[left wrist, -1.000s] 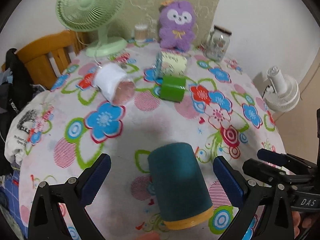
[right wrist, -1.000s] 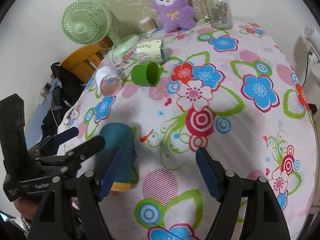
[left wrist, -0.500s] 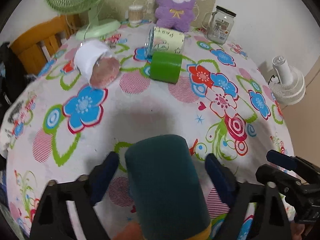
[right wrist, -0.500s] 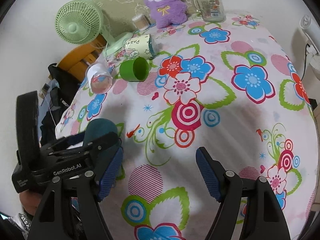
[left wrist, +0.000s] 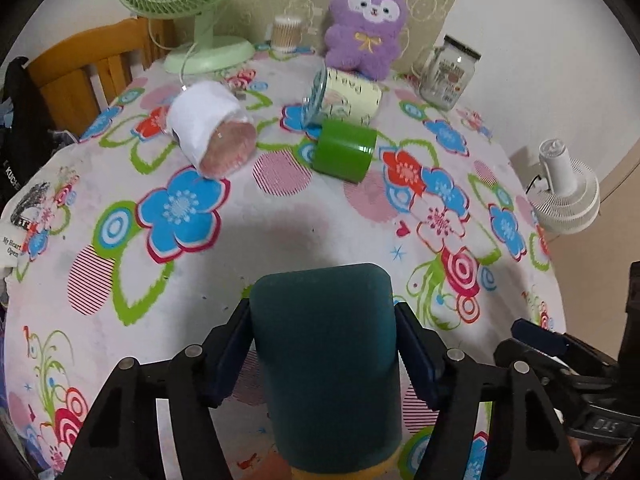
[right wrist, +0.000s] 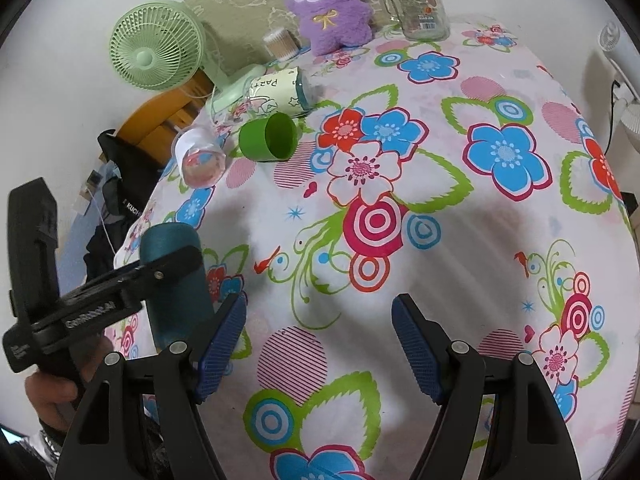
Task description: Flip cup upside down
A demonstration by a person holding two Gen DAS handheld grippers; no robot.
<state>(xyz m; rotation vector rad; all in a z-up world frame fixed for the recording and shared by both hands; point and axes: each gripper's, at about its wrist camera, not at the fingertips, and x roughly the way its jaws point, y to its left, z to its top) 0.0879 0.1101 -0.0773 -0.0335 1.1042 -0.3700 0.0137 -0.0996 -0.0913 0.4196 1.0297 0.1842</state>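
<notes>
A dark teal cup [left wrist: 326,352] with a yellow rim lies between the fingers of my left gripper [left wrist: 324,344], closed end pointing away from the camera. The left gripper is shut on it, both blue pads pressed to its sides. In the right wrist view the teal cup [right wrist: 176,280] is held tilted above the tablecloth at the left, with the left gripper's finger across it. My right gripper [right wrist: 320,344] is open and empty, hovering over the floral cloth to the right of the cup.
A green cup [left wrist: 344,152], a white-wrapped glass [left wrist: 208,132] and a printed jar [left wrist: 344,96] lie on their sides farther back. A green fan [left wrist: 188,8], a purple plush [left wrist: 364,28], a glass jar [left wrist: 448,76] and a white fan [left wrist: 564,192] stand around the edges.
My left gripper has closed from wide open onto the teal cup and lifted it off the cloth. The right gripper stays open.
</notes>
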